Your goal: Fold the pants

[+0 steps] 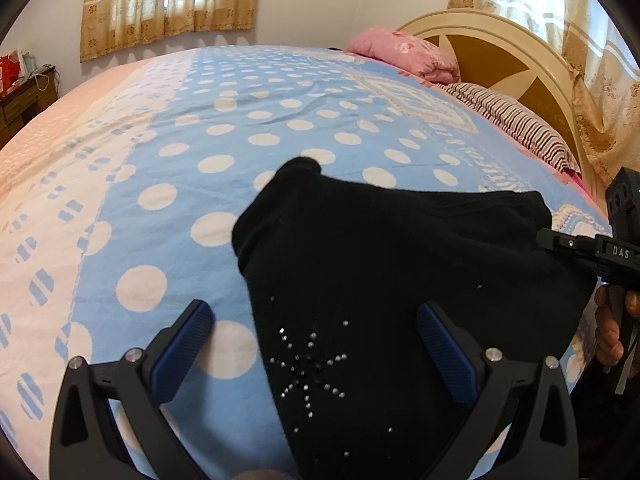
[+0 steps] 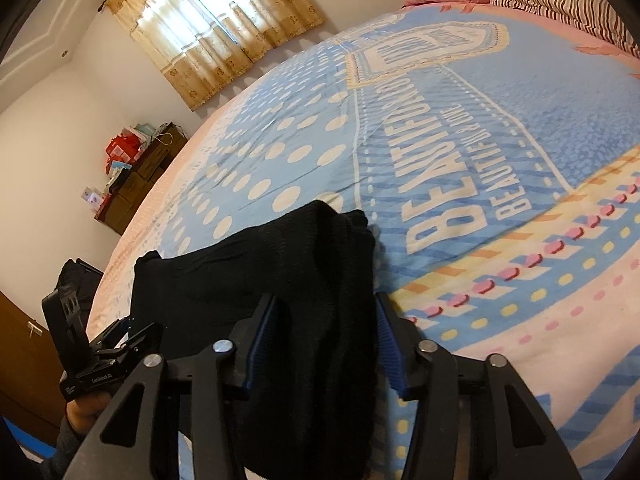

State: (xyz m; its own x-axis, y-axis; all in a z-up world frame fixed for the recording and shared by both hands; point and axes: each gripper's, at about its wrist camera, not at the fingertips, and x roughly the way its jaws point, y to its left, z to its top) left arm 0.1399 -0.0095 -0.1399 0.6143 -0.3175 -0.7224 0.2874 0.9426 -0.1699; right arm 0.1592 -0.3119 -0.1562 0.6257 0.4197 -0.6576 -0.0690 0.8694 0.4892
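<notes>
The black pants (image 1: 400, 248) lie in a folded bundle on the blue dotted bedspread (image 1: 200, 128), with a star of small rhinestones (image 1: 310, 368) on the near part. My left gripper (image 1: 316, 328) stands wide open just above them. Its left pad is over the bedspread and its right pad over the black cloth. My right gripper (image 2: 326, 338) straddles the right end of the pants (image 2: 312, 280). The cloth fills the gap between its blue pads without looking squeezed. One of its fingers (image 1: 560, 240) shows at the bundle's right edge in the left wrist view.
A pink pillow (image 1: 404, 54) and a striped pillow (image 1: 516, 120) lie at the cream headboard (image 1: 500, 40). A dark wooden cabinet (image 2: 140, 176) with red boxes stands by the far wall under curtains. A hand (image 1: 612, 328) holds the right gripper's handle.
</notes>
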